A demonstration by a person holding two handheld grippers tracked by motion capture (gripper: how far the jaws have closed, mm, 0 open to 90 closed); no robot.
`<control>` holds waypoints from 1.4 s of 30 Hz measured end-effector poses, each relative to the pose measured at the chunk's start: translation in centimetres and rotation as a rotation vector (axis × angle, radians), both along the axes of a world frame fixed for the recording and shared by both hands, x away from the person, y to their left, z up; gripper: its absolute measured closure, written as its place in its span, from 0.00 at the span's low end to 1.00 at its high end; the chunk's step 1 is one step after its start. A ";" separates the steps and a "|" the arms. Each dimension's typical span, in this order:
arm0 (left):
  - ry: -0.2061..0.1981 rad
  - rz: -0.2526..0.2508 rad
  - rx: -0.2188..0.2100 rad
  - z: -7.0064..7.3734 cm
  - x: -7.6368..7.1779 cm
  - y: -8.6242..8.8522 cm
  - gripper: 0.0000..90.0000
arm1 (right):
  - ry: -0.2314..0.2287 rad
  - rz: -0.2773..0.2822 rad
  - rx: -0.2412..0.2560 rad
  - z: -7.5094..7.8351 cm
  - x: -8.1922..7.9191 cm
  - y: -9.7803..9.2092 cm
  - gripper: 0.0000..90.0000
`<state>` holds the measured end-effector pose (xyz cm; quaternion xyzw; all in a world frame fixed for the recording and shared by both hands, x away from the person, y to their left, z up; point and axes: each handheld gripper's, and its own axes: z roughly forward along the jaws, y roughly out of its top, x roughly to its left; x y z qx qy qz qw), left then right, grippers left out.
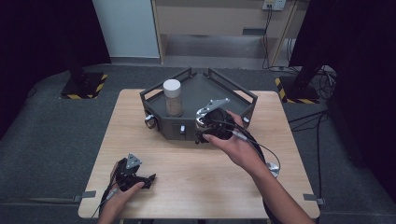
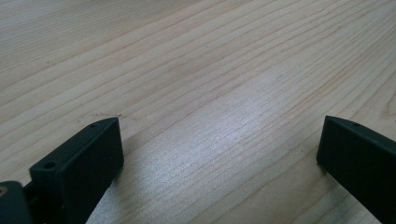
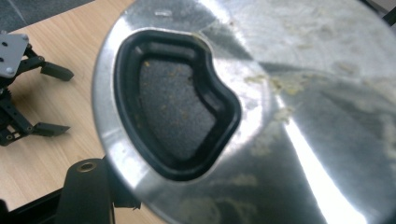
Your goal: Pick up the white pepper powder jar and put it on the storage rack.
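Note:
A shiny round metal lid [image 3: 289,116] with a black-rimmed, bean-shaped opening [image 3: 175,109] and crumbs on it stands close up in the right gripper view. Its rim sits against one black jaw of my right gripper [image 3: 140,196], which is shut on it; the other jaw is hidden behind the lid. In the high view my right gripper [image 1: 205,133] is at the front wall of a dark grey tray [image 1: 233,91]. A jar [image 1: 173,98] with a white cap stands in the tray. My left gripper [image 1: 142,179] [image 2: 219,144] lies open on the wooden table [image 1: 196,186], nothing between its jaws.
A small silvery round object [image 1: 273,169] lies on the table beside the right forearm. My left gripper [image 3: 53,100] also appears far off in the right gripper view. Black stands with yellow-striped feet [image 1: 84,86] flank the table on the grey floor.

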<state>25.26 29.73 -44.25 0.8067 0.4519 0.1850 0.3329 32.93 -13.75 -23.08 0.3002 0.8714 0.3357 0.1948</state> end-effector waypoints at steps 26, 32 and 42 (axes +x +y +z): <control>-0.001 0.000 -0.001 0.0 0.0 0.0 0.00 | -0.012 -0.054 0.008 1.7 4.2 1.2 0.35; -0.001 0.000 0.001 0.0 0.0 0.0 0.00 | -0.010 -0.064 0.012 1.7 5.3 1.7 0.35; -0.001 0.000 -0.001 0.0 0.0 0.0 0.00 | 0.001 -0.091 0.016 1.6 7.3 2.0 0.35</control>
